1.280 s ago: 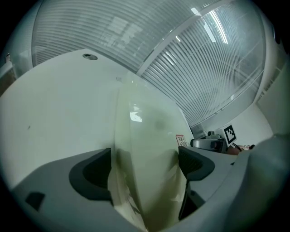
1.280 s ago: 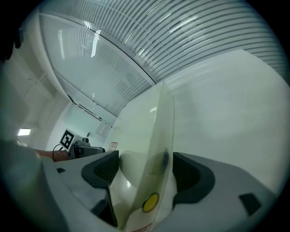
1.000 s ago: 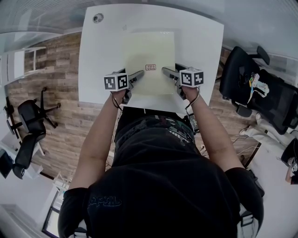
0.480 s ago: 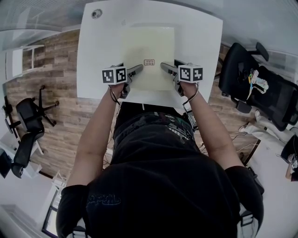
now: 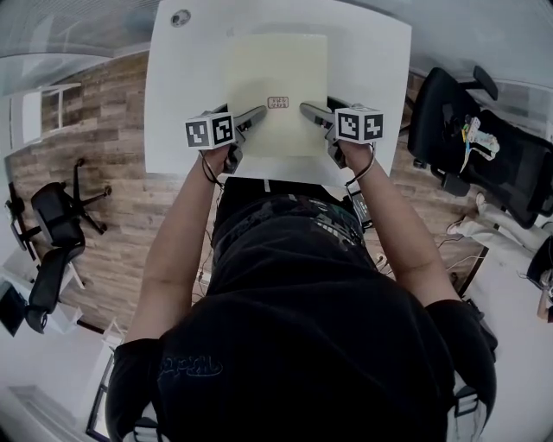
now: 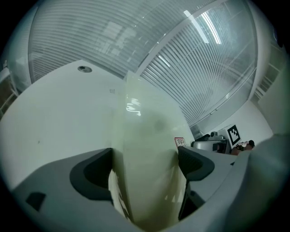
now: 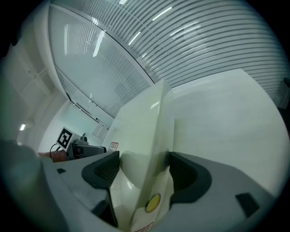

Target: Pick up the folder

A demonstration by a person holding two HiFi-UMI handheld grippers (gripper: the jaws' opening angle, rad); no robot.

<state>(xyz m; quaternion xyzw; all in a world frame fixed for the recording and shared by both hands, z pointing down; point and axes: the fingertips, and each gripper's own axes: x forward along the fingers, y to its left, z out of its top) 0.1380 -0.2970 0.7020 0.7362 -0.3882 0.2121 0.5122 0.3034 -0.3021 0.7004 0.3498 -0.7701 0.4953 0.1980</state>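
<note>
A pale yellow-green folder [image 5: 276, 78] with a small red label [image 5: 278, 103] is held over the white table [image 5: 181, 104]. My left gripper [image 5: 256, 114] grips its left edge near the front, and my right gripper [image 5: 308, 110] grips its right edge. In the left gripper view the folder [image 6: 147, 136] bows up between the dark pads [image 6: 93, 172] of my left gripper [image 6: 145, 167], with the right gripper [image 6: 213, 145] across from it. In the right gripper view the folder [image 7: 140, 127] fills the gap of my right gripper [image 7: 144, 170], which is shut on it.
A round cable hole [image 5: 180, 17] sits at the table's far left corner. Black office chairs stand on the wooden floor at the left [image 5: 52, 224], and another chair [image 5: 467, 129] with clutter stands at the right. The person's body is against the table's near edge.
The folder has come up off the table with both grippers and now looks larger and closer. Both grippers keep their hold on its side edges.
</note>
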